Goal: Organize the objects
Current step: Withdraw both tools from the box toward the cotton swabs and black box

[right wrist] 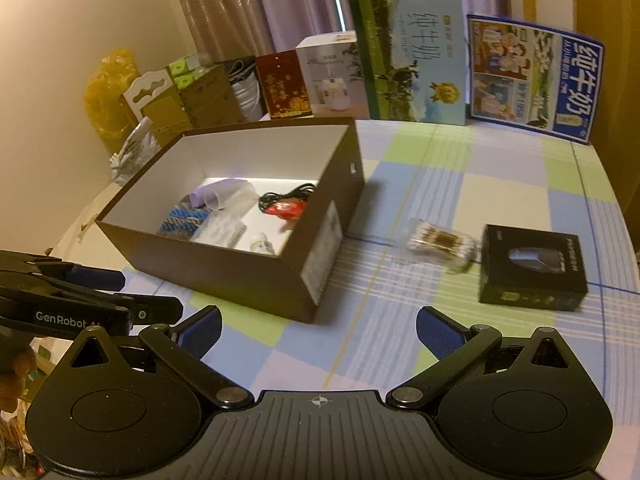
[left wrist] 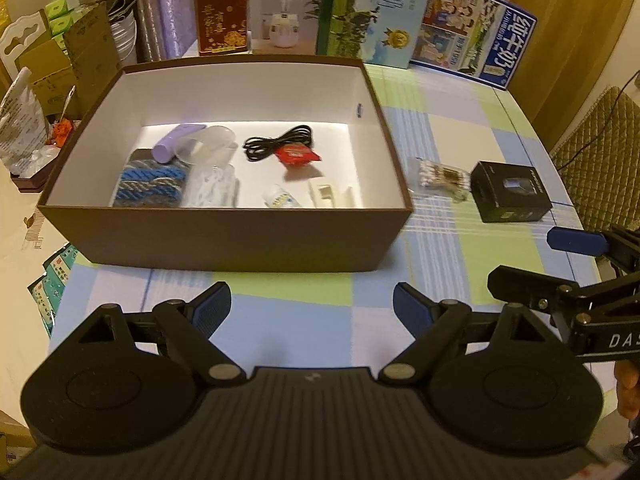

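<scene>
A brown box (left wrist: 224,236) with a white inside stands on the checked tablecloth; it also shows in the right wrist view (right wrist: 240,272). Inside lie a black cable (left wrist: 276,142), a red packet (left wrist: 297,156), a purple tube (left wrist: 176,142), a blue woven piece (left wrist: 150,184) and a small bottle (left wrist: 280,200). A pack of cotton swabs (left wrist: 442,176) (right wrist: 442,242) and a black carton (left wrist: 510,192) (right wrist: 532,270) lie on the cloth right of the box. My left gripper (left wrist: 312,310) is open and empty before the box. My right gripper (right wrist: 318,326) is open and empty, before the swabs and carton.
Milk cartons (left wrist: 376,12) (right wrist: 412,56), a white appliance box (left wrist: 284,8) and a red box (left wrist: 222,18) stand along the table's far edge. Cardboard boxes and bags (left wrist: 52,60) crowd the left side. A cushioned chair (left wrist: 600,152) stands at the right edge.
</scene>
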### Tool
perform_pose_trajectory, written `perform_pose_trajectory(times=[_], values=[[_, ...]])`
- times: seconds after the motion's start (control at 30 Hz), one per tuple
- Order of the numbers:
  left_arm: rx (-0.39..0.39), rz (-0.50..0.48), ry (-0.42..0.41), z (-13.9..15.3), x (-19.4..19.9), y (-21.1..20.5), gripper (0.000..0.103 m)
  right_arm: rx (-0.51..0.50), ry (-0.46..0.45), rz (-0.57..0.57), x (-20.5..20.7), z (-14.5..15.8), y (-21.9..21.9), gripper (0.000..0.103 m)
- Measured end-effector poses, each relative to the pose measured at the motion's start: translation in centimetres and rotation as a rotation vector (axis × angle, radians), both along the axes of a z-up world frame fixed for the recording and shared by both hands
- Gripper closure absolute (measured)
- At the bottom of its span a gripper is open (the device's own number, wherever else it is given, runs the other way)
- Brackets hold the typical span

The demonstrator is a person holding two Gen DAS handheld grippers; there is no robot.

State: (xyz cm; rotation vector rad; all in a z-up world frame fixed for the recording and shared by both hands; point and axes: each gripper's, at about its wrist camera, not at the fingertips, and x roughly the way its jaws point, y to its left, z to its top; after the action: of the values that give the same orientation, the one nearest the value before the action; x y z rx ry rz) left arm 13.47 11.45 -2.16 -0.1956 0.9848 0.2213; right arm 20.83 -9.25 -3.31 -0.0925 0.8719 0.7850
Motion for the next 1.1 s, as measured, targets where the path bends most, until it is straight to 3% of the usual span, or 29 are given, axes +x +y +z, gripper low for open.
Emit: perform_pose_trajectory(times=[0.47, 1.1], values=[[-0.015, -0.045, 0.007, -0.9, 2.1, -6.6, 0.017, -0.020, 0.015, -0.066, 1.9, -0.4, -7.3, 0.002], [-0.036, -0.146, 0.051, -3.4, 8.1, -13.9, 0.017, -0.065, 0.045, -0.149, 6.1, -2.2, -14.4, 0.002]])
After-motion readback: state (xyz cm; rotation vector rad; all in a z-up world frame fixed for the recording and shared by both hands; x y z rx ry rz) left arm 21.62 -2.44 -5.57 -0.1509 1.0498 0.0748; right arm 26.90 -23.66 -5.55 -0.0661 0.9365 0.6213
